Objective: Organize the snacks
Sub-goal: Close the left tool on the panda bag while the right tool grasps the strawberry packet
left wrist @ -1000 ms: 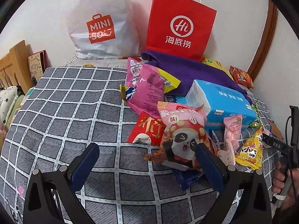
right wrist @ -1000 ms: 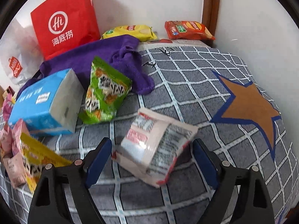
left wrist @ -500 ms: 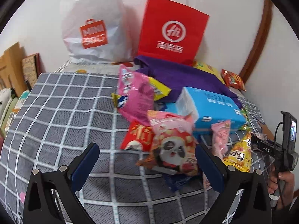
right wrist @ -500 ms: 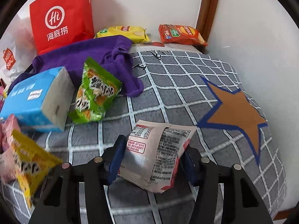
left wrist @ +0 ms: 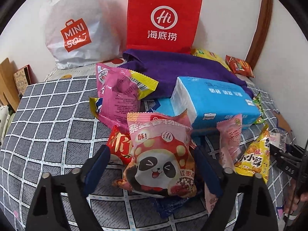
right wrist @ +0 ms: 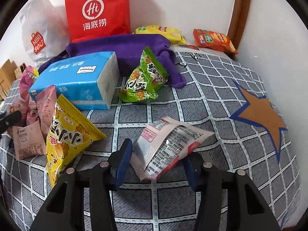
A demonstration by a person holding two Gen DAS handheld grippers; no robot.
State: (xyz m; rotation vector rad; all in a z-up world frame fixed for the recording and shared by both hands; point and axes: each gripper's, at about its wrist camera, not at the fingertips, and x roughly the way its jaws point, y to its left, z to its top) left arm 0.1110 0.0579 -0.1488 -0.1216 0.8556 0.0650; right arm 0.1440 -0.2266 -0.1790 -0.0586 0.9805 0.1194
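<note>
My left gripper [left wrist: 152, 159] straddles a pink panda snack bag [left wrist: 160, 154] on the checked bedspread; its blue pads stand at the bag's sides and look close to touching it. My right gripper [right wrist: 156, 154] is shut on a white and red snack packet [right wrist: 169, 144], held just above the bedspread. A pile of snacks lies around: a pink bag [left wrist: 119, 96], a red packet [left wrist: 120, 147], a yellow bag [right wrist: 67, 134], a green bag [right wrist: 144, 80], small pink packets [right wrist: 28, 142].
A blue tissue pack [right wrist: 79, 80] and a purple cloth [right wrist: 125, 48] lie mid-bed. A red paper bag [right wrist: 96, 9] and a white Miniso bag [left wrist: 77, 25] stand at the wall. Yellow [right wrist: 159, 31] and orange [right wrist: 213, 40] chip bags lie at the back. A star patch [right wrist: 261, 115] is at right.
My right gripper closed on the white and red packet and lifted it slightly. My left gripper narrowed from wide open and moved in around the panda bag.
</note>
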